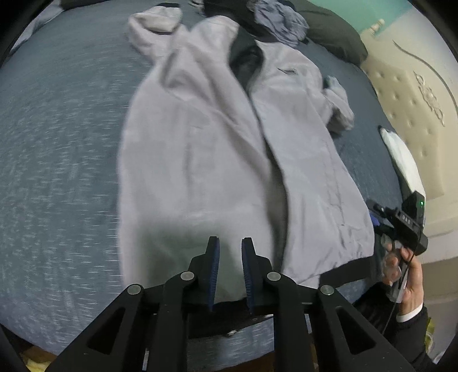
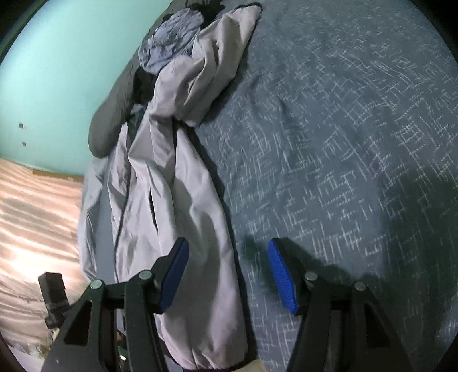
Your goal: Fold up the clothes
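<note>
A light grey jacket (image 1: 200, 148) is being laid out long on the blue patterned bedspread (image 1: 57, 143), with its front open and a dark lining showing near the collar. One sleeve (image 1: 337, 106) is bunched up at the side. A crumpled blue-grey garment (image 1: 280, 23) is lying past the collar, near a dark pillow (image 1: 332, 37).

The left gripper (image 1: 230, 271) is being held over the jacket's hem. Its blue pads (image 1: 214, 274) are a small way apart, and nothing is being pinched between them. The right gripper (image 2: 227, 274) is being held with its pads wide apart. One pad is over the jacket's edge and the other is over the bare bedspread, so no cloth is being held there either. In the left view, the person's hand (image 1: 406, 274) is seen holding that right gripper's handle just past the jacket's corner.

Some things could be going wrong from here:
- The hem looks thin and flat, so only the top layer could be getting caught, and the fold would be coming out crooked.
- The bedspread could be getting pinched along with the jacket, since one right pad is over it.
- The bunched sleeve could be getting folded inside as a lump.
- The slippery cloth could be sliding out if it is being gripped too near the edge.
</note>
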`<state>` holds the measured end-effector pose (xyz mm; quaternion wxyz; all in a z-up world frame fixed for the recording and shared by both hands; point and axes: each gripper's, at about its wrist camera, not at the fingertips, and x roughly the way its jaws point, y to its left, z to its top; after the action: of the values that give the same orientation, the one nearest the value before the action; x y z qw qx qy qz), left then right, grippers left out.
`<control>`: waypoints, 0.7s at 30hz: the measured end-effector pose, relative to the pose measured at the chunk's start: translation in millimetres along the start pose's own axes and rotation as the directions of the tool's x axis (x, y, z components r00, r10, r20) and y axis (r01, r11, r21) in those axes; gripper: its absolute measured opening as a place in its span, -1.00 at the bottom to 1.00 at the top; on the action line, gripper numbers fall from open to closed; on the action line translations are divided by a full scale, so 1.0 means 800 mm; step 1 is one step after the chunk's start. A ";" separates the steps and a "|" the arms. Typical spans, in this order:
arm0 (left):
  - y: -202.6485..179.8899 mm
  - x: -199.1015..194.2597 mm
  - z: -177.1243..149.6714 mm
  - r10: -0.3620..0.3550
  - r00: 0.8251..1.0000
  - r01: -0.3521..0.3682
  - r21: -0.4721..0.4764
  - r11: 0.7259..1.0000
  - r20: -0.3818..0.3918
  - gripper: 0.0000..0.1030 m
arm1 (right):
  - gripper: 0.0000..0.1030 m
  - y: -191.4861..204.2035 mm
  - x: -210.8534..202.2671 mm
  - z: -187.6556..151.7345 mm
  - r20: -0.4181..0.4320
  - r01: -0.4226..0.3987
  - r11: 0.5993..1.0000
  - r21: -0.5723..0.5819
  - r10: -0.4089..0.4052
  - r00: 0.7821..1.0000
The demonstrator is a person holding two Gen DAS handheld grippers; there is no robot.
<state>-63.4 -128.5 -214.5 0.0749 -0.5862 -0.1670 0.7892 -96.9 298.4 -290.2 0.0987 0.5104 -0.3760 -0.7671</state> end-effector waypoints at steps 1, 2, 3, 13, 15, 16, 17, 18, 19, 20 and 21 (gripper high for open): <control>0.010 -0.004 -0.001 0.007 1.000 -0.007 -0.006 1.000 0.005 -0.65 | 0.14 0.003 0.001 -0.002 -0.015 0.013 1.000 -0.014 -0.013 1.000; 0.020 -0.006 -0.002 0.017 1.000 -0.017 -0.013 1.000 0.010 -0.65 | 0.14 0.006 0.003 -0.004 -0.031 0.021 1.000 -0.020 -0.022 0.999; 0.030 -0.006 -0.004 0.020 1.000 -0.019 -0.023 1.000 0.011 -0.65 | 0.14 0.009 0.005 -0.005 -0.048 0.029 0.999 -0.025 -0.030 0.998; 0.103 0.007 -0.027 -0.005 1.000 0.005 -0.106 0.994 -0.007 -0.64 | -0.10 0.036 0.013 -0.031 -0.190 0.132 0.982 -0.136 -0.156 0.969; 0.109 0.011 -0.031 -0.012 1.000 0.010 -0.111 0.994 -0.016 -0.64 | -0.12 0.039 0.016 -0.038 -0.212 0.112 0.984 -0.138 -0.140 0.967; 0.112 0.012 -0.033 -0.014 1.000 0.012 -0.112 0.994 -0.019 -0.61 | -0.16 0.042 0.021 -0.041 -0.222 0.119 0.981 -0.151 -0.151 0.963; 0.114 0.012 -0.034 -0.014 1.000 0.012 -0.113 0.993 -0.020 -0.57 | -0.21 0.042 0.024 -0.043 -0.229 0.121 0.981 -0.152 -0.155 0.961; 0.115 0.012 -0.036 -0.013 1.000 0.010 -0.113 0.994 -0.020 -0.44 | -0.39 0.042 0.027 -0.045 -0.236 0.124 0.980 -0.154 -0.158 0.959; 0.117 0.011 -0.038 -0.010 1.000 0.008 -0.110 0.994 -0.021 -0.34 | -0.52 0.042 0.029 -0.047 -0.241 0.126 0.980 -0.155 -0.161 0.957; 0.118 0.009 -0.040 -0.009 1.000 0.007 -0.104 0.995 -0.022 -0.32 | -0.62 0.041 0.028 -0.047 -0.236 0.127 0.980 -0.154 -0.161 0.958; 0.118 0.009 -0.041 -0.010 1.000 0.008 -0.099 0.995 -0.024 -0.32 | -0.79 0.040 0.027 -0.047 -0.230 0.129 0.980 -0.154 -0.162 0.959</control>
<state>-26.8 -208.8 -262.4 0.0514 -0.5979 -0.2077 0.7725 -82.0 246.2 -291.3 0.1220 0.6182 -0.2686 -0.7285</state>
